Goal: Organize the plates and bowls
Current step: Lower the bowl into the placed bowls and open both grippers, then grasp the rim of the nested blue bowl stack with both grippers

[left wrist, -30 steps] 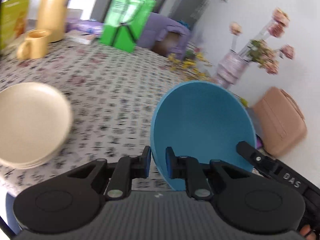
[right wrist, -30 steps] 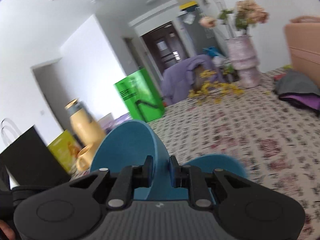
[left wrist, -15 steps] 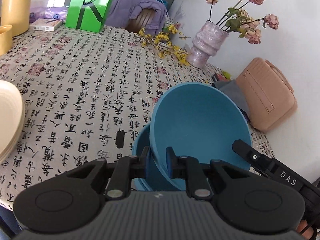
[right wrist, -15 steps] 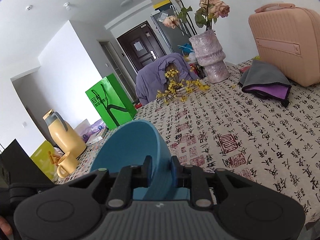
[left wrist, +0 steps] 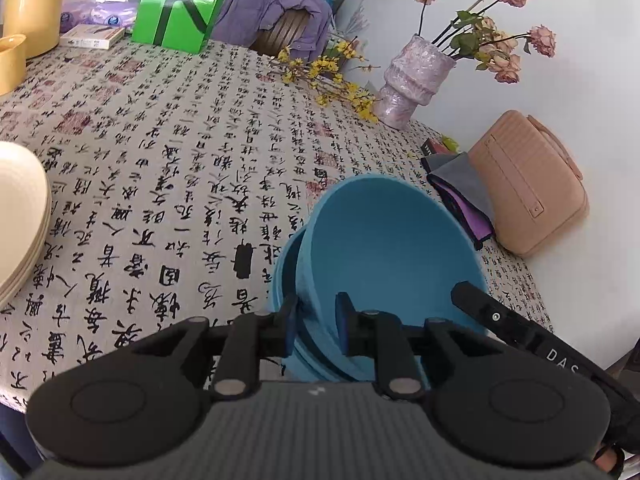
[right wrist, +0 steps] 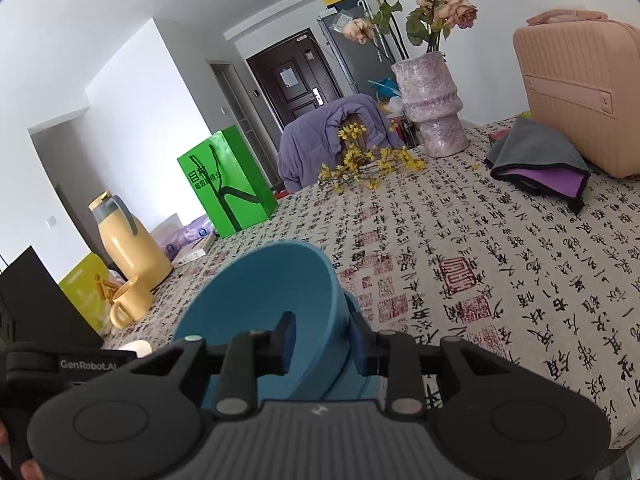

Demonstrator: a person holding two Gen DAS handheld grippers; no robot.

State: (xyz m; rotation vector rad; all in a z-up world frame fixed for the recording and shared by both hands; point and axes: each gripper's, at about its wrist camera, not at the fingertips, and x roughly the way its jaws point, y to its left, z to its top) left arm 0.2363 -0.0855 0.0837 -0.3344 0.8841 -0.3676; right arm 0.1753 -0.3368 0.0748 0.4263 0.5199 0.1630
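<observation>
A blue bowl point(left wrist: 384, 248) sits tilted inside a second blue bowl point(left wrist: 285, 276) on the patterned tablecloth. My left gripper point(left wrist: 316, 322) straddles the upper bowl's near rim with its jaws slightly parted. My right gripper point(right wrist: 322, 338) straddles the same bowl point(right wrist: 272, 300) at its opposite rim, jaws also parted; the lower bowl point(right wrist: 354, 308) peeks out beside it. A stack of cream plates point(left wrist: 20, 216) lies at the left edge of the left wrist view.
A yellow thermos point(right wrist: 128, 244) and yellow mug point(right wrist: 130, 300) stand far left, a green bag point(right wrist: 226, 186) behind. A vase of roses point(left wrist: 412, 80), yellow flowers point(left wrist: 328, 76), folded cloth point(left wrist: 460, 188) and pink case point(left wrist: 528, 184) sit at the right.
Both grippers carried the blue bowl to the right and lowered it into the second blue bowl. Their jaws have loosened on its rim.
</observation>
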